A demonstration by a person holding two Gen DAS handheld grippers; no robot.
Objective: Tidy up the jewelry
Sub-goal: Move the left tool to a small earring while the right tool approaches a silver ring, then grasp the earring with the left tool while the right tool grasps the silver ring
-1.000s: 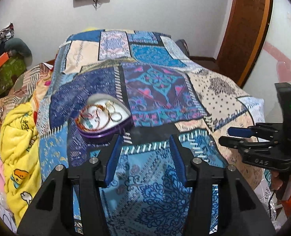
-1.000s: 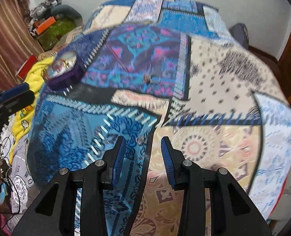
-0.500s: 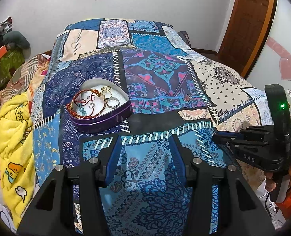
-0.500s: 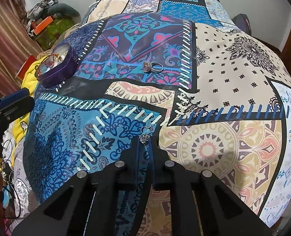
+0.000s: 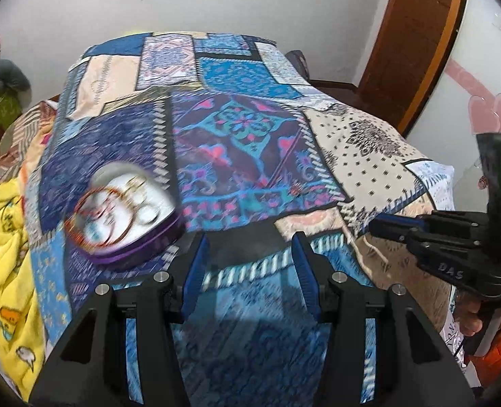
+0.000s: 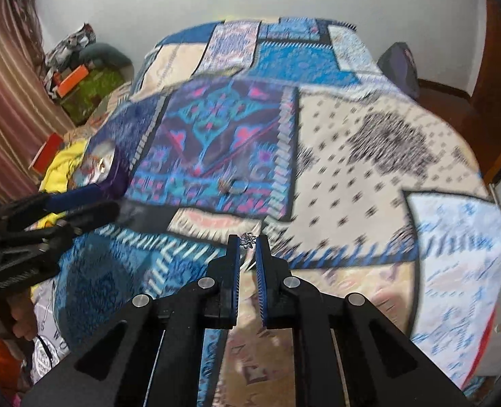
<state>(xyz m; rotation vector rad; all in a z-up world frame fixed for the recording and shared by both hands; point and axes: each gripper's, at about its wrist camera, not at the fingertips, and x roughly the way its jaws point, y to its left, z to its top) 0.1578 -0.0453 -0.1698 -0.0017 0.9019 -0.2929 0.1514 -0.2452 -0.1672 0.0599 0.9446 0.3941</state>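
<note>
A purple heart-shaped tin (image 5: 121, 213) with a white inside holds bracelets and rings on the patchwork bedspread (image 5: 240, 142); it also shows blurred in the right wrist view (image 6: 101, 169). My right gripper (image 6: 248, 241) is shut on a small silver earring (image 6: 248, 239) pinched at its fingertips, lifted above the bed. A ring (image 6: 233, 186) lies on the purple patch beyond it. My left gripper (image 5: 248, 247) is open and empty, hovering just right of the tin. The right gripper shows at the right of the left wrist view (image 5: 396, 224).
A yellow blanket (image 5: 3, 254) lies along the bed's left side. A wooden door (image 5: 416, 40) stands at the back right. Boxes and clutter (image 6: 77, 78) sit by the wall at the left. The white wall (image 5: 250, 0) is behind the bed.
My right gripper closed on the earring and lifted it off the bedspread. Both views swung back and are motion-blurred; the left gripper stayed open near the tin.
</note>
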